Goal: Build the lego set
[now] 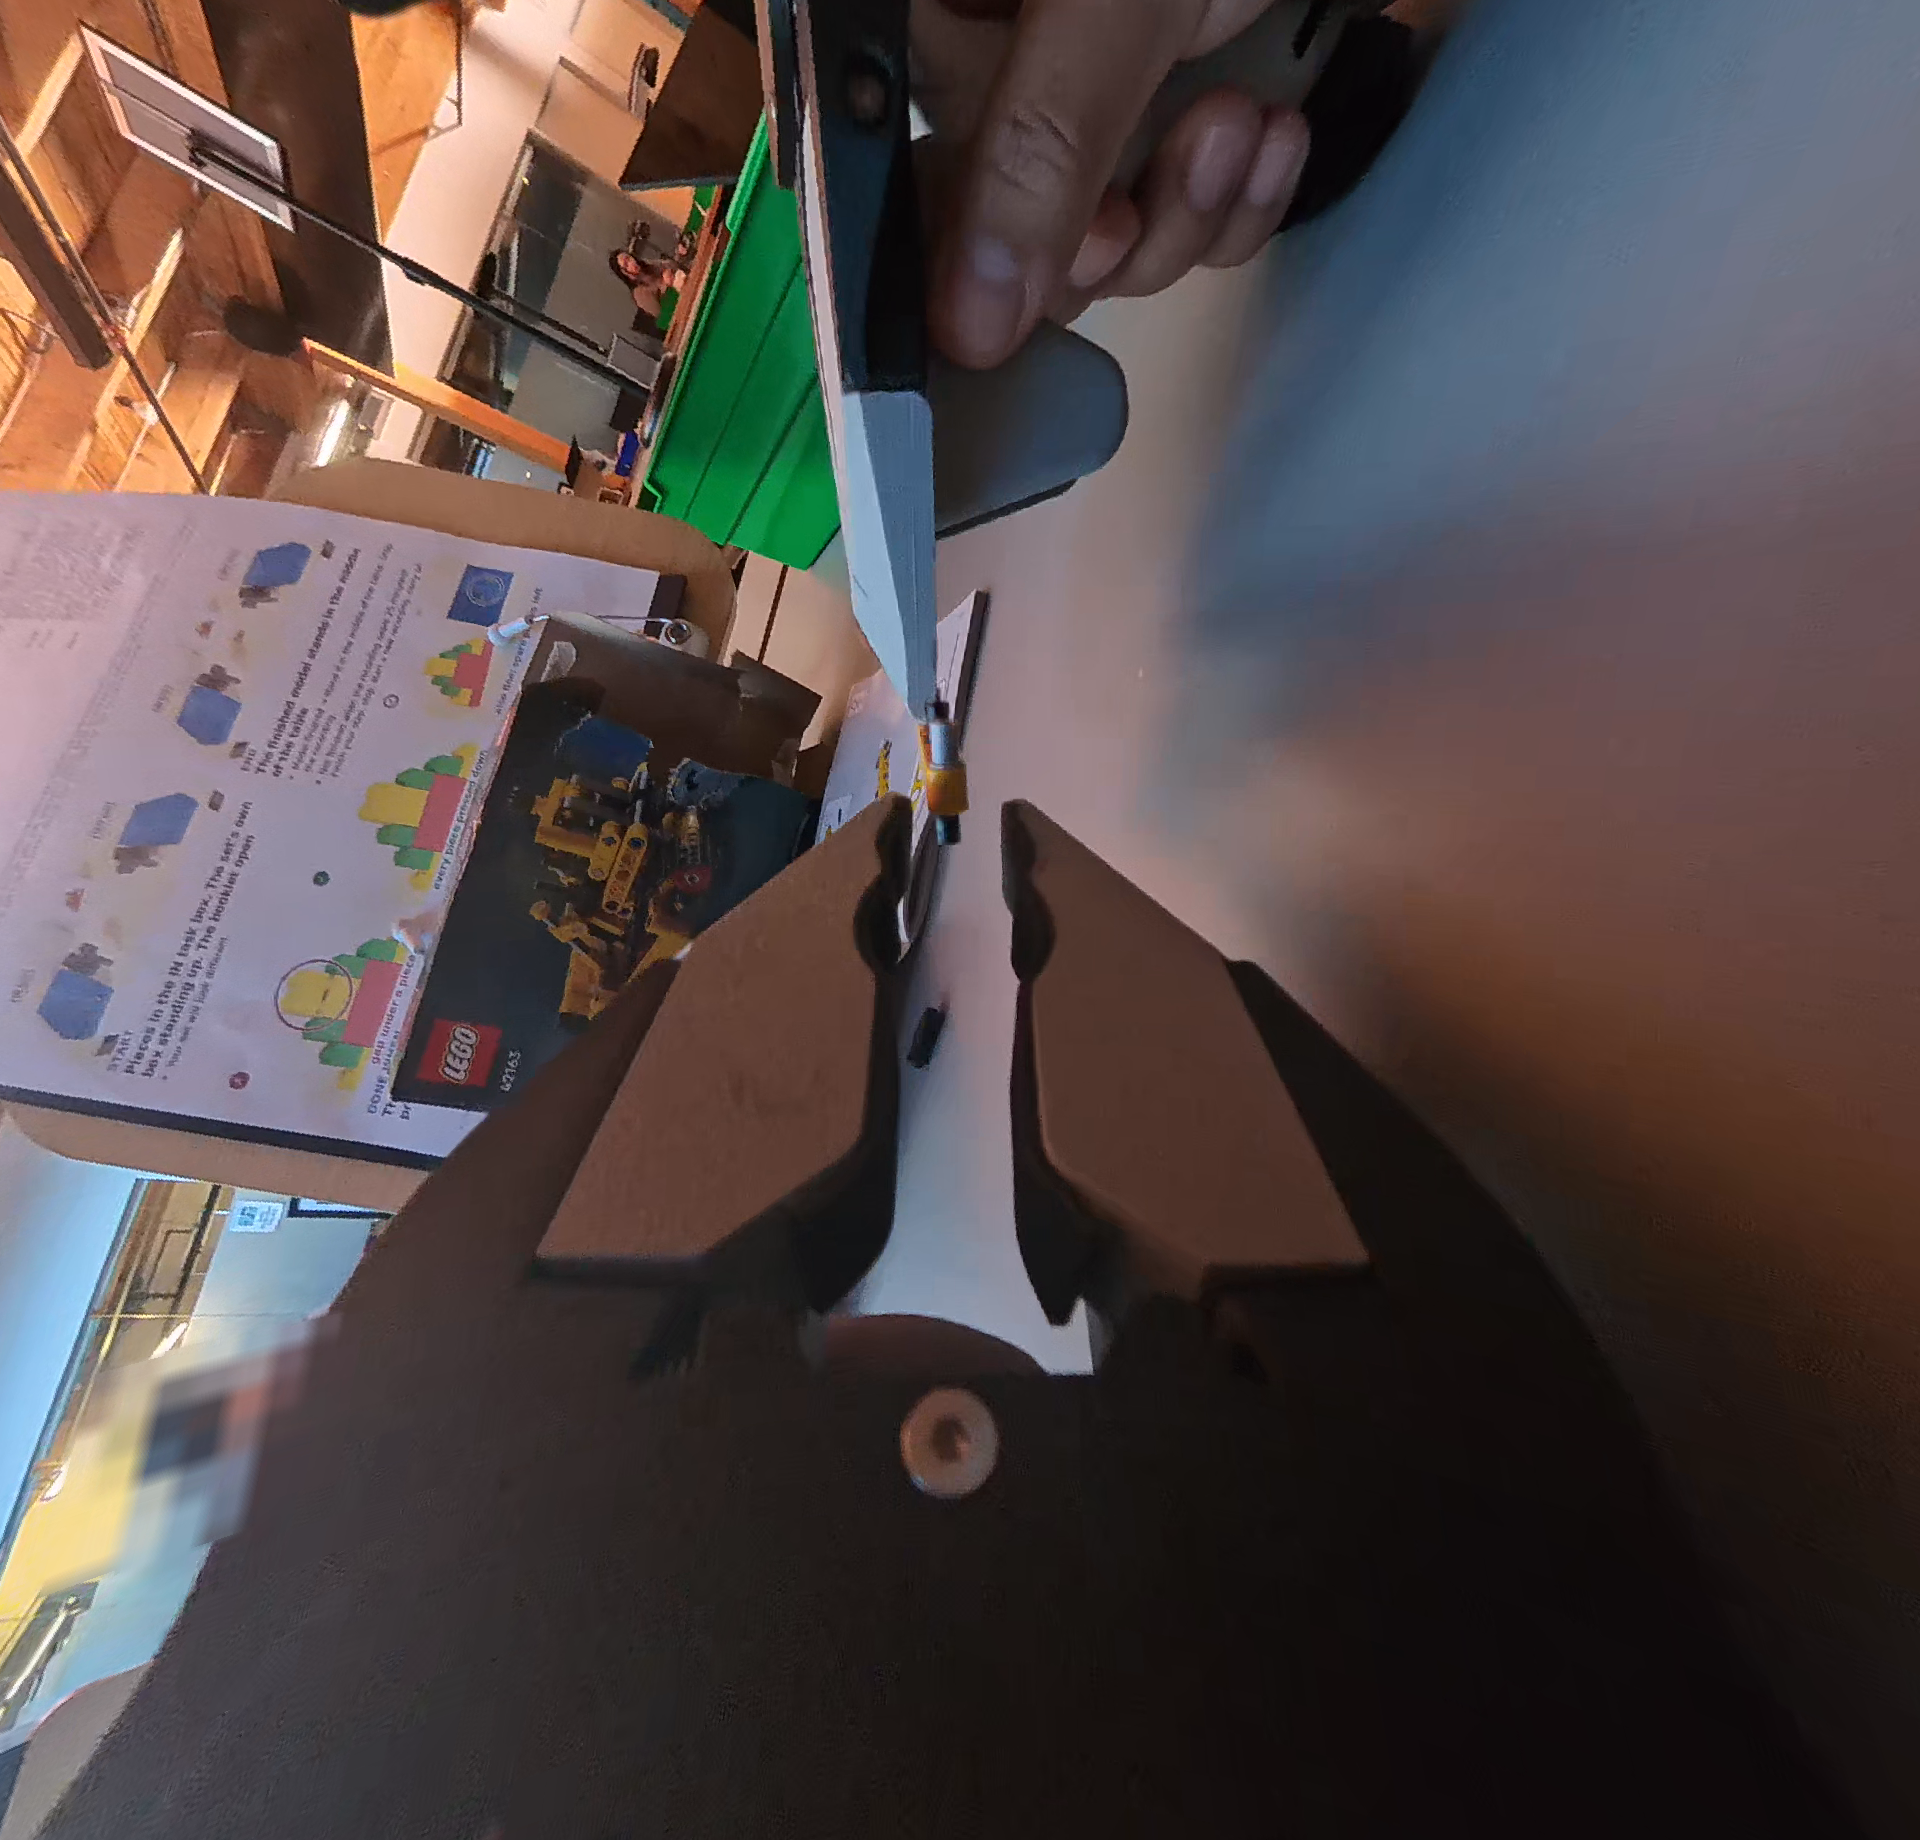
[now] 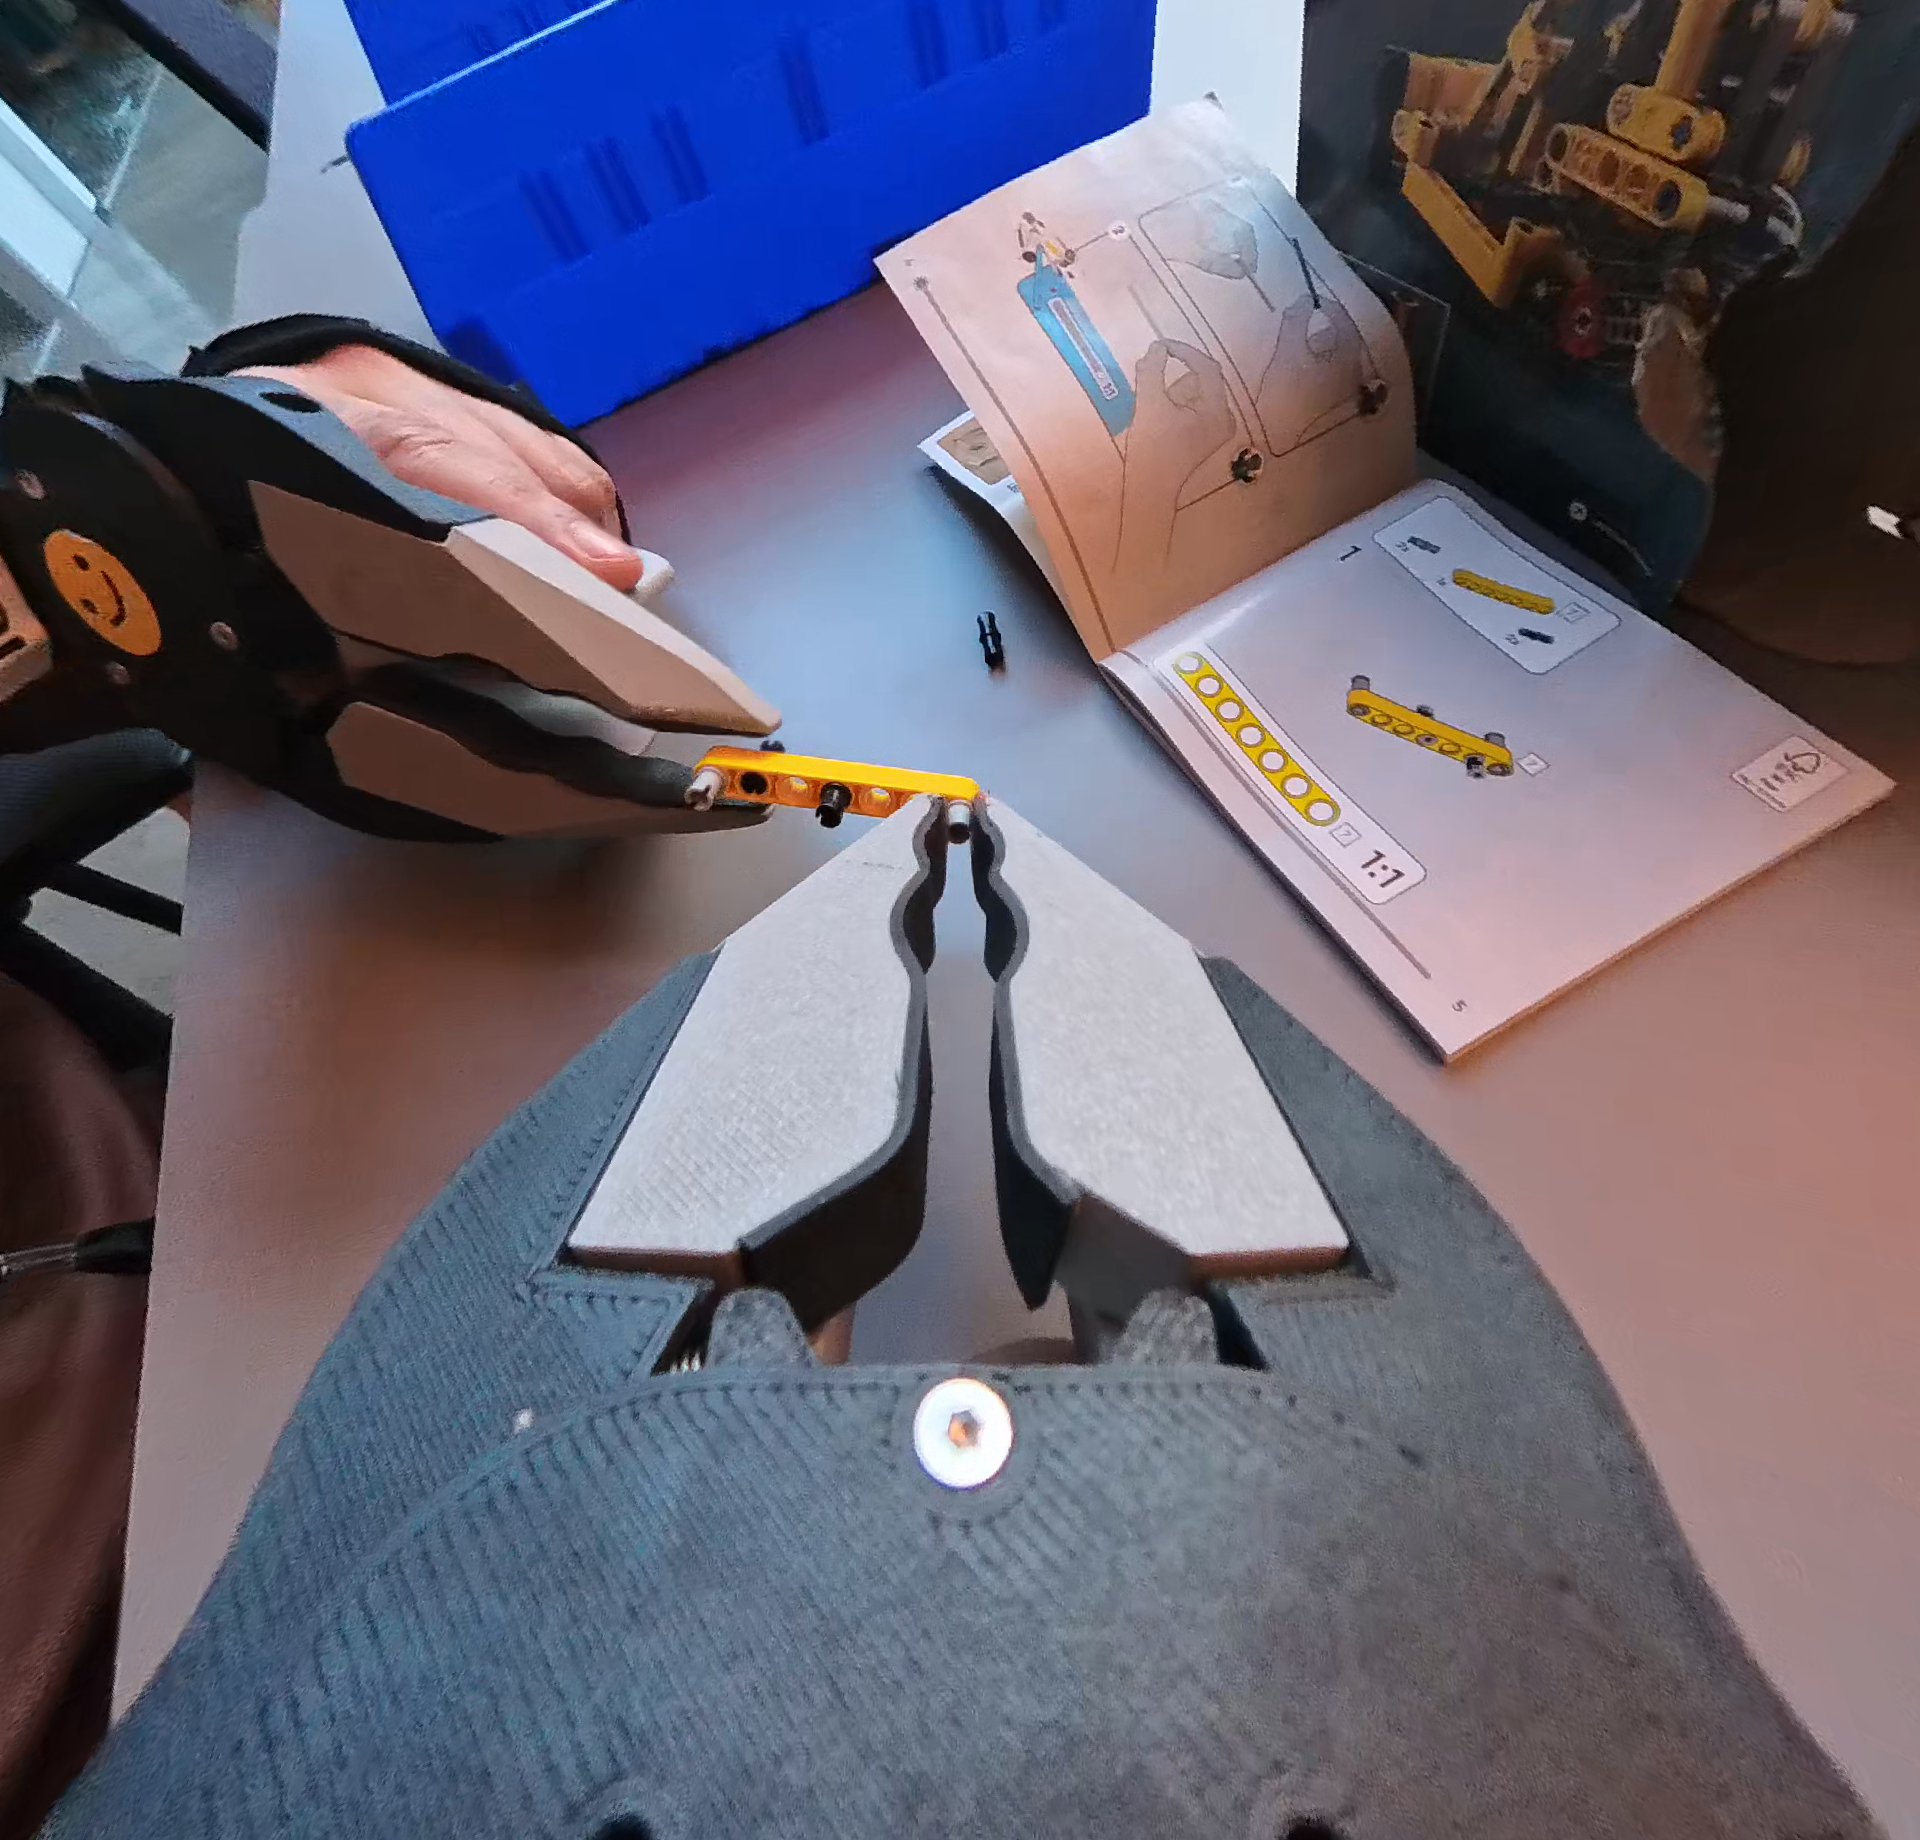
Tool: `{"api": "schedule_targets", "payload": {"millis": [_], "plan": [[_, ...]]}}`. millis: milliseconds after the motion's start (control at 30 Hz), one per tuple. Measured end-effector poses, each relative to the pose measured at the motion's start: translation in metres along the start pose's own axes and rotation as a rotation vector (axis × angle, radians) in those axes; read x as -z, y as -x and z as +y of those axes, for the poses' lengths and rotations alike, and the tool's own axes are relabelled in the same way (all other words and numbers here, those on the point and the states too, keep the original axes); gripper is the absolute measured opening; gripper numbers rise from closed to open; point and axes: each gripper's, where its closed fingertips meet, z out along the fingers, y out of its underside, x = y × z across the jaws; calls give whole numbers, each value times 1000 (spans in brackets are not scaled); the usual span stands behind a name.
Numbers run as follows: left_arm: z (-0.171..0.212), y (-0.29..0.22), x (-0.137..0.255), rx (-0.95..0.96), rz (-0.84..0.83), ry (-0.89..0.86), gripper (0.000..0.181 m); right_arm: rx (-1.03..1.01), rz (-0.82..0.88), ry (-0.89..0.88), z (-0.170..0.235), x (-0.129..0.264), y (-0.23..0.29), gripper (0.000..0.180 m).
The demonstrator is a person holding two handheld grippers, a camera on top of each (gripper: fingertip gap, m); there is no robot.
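We're on booklet step one: right gripper clamped on grey pin at yellow beam end, frame centre. Left gripper spread around beam's other end. Next: press pin home, fetch black pin from desk.

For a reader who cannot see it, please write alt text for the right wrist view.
The right gripper pinches a grey pin at one end of a yellow beam, while the open left gripper brackets the other end. An open instruction booklet lies on the table.

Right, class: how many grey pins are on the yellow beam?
2. One grey pin at the yellow beam end by the left gripper; the other in the right gripper. Others may be hidden.
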Motion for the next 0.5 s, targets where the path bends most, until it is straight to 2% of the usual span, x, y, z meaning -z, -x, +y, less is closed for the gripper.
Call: {"api": "schedule_targets", "payload": {"millis": [33,167,500], "plan": [[-1,0,0,-4,-4,-2,14,2,0,4,1,0,0,1],[-3,1,1,-18,-11,-16,5,30,4,34,4,-3,3,1],[-2,5,5,77,26,-34,6,7,-33,17,2,-2,5,2]]}}
